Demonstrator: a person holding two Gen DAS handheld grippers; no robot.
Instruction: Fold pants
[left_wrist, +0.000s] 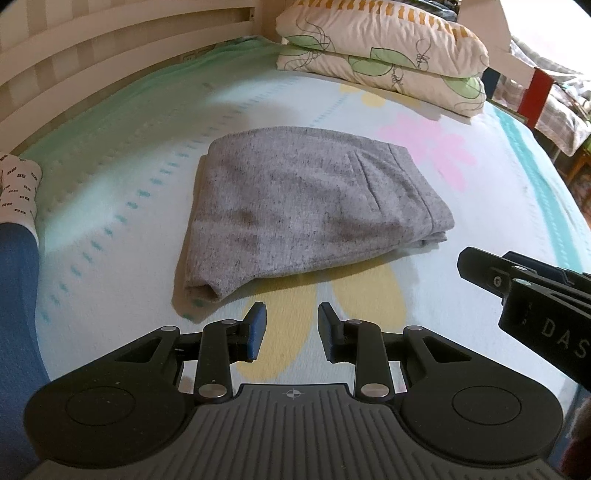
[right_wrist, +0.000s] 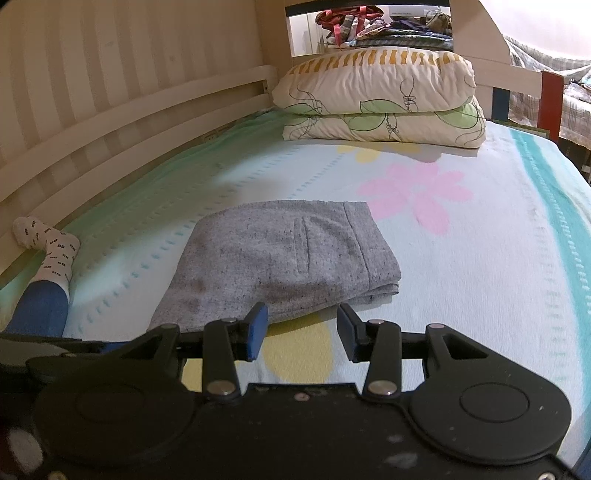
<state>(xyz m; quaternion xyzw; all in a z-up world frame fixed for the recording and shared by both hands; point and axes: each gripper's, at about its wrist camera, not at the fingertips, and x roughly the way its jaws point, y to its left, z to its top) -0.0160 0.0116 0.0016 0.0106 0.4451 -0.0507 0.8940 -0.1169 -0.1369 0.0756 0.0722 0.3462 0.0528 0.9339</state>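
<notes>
The grey pants (left_wrist: 299, 203) lie folded into a compact stack on the bed sheet (left_wrist: 147, 229); they also show in the right wrist view (right_wrist: 280, 258), pocket seam up. My left gripper (left_wrist: 291, 332) is open and empty, just short of the stack's near edge. My right gripper (right_wrist: 303, 332) is open and empty, its fingertips at the stack's near edge, not touching that I can tell. The right gripper also shows in the left wrist view (left_wrist: 476, 266) at the right; whether it is open cannot be told there.
Two stacked floral pillows (right_wrist: 380, 99) lie at the head of the bed. A slatted white bed rail (right_wrist: 129, 122) runs along the left. A leg in blue trousers and a white patterned sock (right_wrist: 51, 247) rests at the left. The sheet (right_wrist: 480, 258) has flower prints.
</notes>
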